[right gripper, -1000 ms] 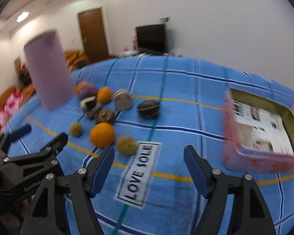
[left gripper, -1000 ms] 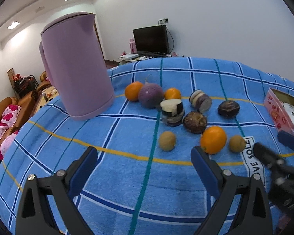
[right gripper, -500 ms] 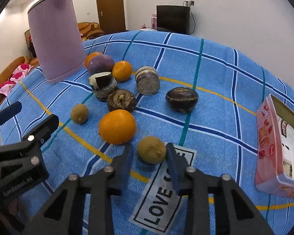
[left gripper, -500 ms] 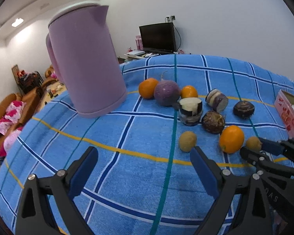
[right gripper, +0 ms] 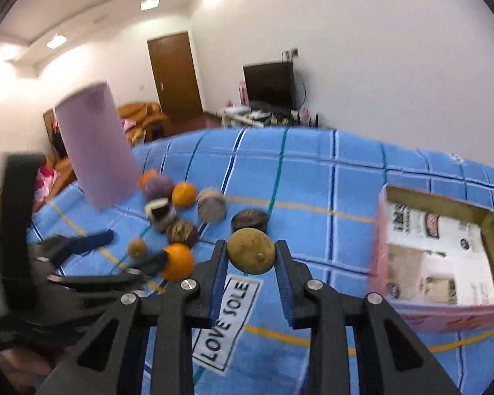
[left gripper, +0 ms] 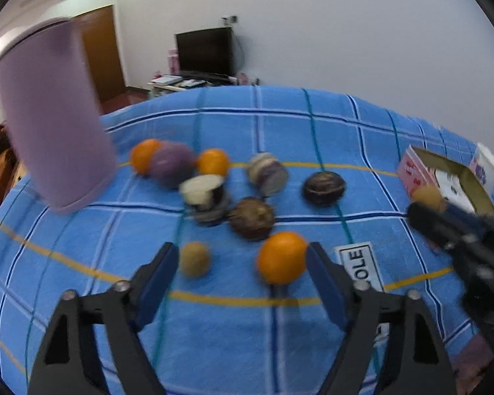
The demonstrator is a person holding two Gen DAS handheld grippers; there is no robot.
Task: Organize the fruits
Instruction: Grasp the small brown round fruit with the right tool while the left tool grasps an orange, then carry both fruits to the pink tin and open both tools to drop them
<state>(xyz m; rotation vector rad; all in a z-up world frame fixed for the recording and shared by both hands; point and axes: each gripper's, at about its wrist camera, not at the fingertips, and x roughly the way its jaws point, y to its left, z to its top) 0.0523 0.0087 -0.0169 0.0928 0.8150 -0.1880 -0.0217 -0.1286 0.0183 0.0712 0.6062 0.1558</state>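
My right gripper is shut on a round tan fruit and holds it above the blue checked cloth. In the left wrist view the same gripper hangs by the pink box with the tan fruit at its tip. My left gripper is low over the cloth and its jaws are closing. Between its fingers lie a small tan fruit and an orange; the pads do not press on either. The orange sits right beside the right-hand finger.
A tall purple jug stands at the left. Behind my left gripper lie two more oranges, a purple fruit, cut pieces and dark brown fruits. The open pink box is at the right, with a white "LOVE SOLE" label on the cloth.
My right gripper shut on the tan fruit, lifted it off the cloth and swung toward the pink box. My left gripper moved in around the orange and small tan fruit, its jaws narrower.
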